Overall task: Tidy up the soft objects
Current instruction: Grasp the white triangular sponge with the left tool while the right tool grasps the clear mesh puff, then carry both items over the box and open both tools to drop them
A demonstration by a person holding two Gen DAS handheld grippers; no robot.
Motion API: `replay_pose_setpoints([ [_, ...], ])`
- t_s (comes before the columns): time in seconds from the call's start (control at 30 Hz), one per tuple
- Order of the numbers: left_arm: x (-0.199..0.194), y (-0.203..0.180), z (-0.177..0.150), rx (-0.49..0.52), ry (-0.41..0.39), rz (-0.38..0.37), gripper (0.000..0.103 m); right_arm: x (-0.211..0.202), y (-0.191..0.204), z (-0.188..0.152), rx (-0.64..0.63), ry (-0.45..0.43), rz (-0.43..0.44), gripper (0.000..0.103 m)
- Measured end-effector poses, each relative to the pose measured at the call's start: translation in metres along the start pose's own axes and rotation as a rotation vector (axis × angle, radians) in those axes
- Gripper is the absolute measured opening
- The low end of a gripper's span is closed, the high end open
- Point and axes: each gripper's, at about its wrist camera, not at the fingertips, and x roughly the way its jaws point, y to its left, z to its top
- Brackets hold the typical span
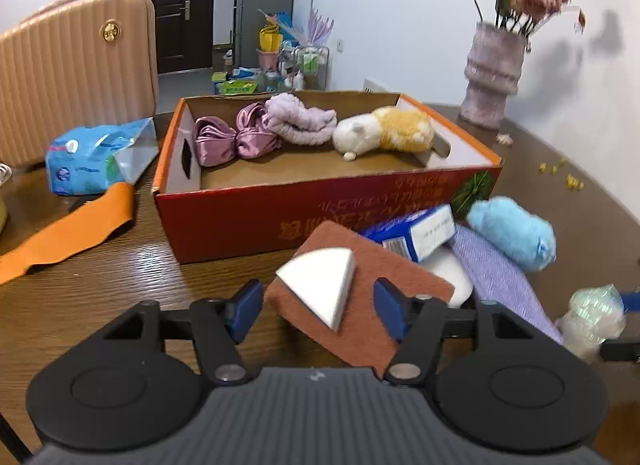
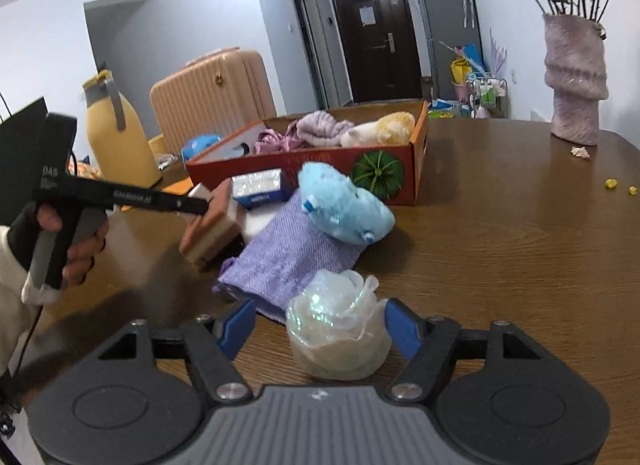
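Observation:
A red cardboard box [image 1: 248, 221] holds satin scrunchies [image 1: 236, 137], a lilac towel band [image 1: 300, 121] and a white-and-yellow plush [image 1: 384, 131]. My left gripper [image 1: 316, 307] is open around a white wedge sponge [image 1: 324, 285] lying on a brown scouring pad [image 1: 360, 293]. A blue plush [image 1: 514, 237] lies on a purple cloth [image 1: 500, 281], also in the right wrist view [image 2: 344, 209]. My right gripper [image 2: 320, 329] is open around a clear iridescent shower cap [image 2: 338, 329] resting on the table.
A blue tissue box [image 1: 416, 231] leans on the red box. A blue wipes pack [image 1: 96, 157], orange strip [image 1: 68, 233] and pink suitcase [image 1: 72, 65] are on the left. A vase [image 1: 494, 73] stands at the back right. A yellow jug [image 2: 120, 133] stands left.

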Motion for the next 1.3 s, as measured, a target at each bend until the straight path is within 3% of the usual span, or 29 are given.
replay_pose_setpoints([
  [0.07,0.000,0.003,0.003,-0.011,0.002,-0.046,0.035,0.006,-0.001,0.000,-0.004,0.012,0.009,0.051],
  [0.13,0.000,0.002,0.004,0.000,-0.001,-0.021,0.027,0.010,-0.004,-0.001,-0.003,0.019,0.020,0.046],
  [0.4,-0.014,-0.005,-0.002,-0.021,-0.035,-0.034,0.025,0.005,0.004,0.002,-0.020,0.024,0.008,0.039],
  [0.63,-0.058,-0.010,-0.024,-0.080,-0.106,-0.090,0.025,-0.010,0.027,0.004,-0.058,0.019,0.017,0.038],
  [1.0,-0.126,-0.004,-0.059,-0.117,-0.176,-0.102,0.025,-0.022,0.074,0.009,-0.100,-0.026,0.055,0.038],
  [1.13,-0.132,0.000,-0.059,-0.103,-0.186,-0.103,0.025,-0.025,0.083,0.013,-0.109,-0.041,0.053,0.038],
  [1.3,-0.113,-0.001,-0.036,-0.094,-0.152,-0.085,0.025,-0.025,0.079,0.023,-0.116,-0.069,0.091,0.038],
])
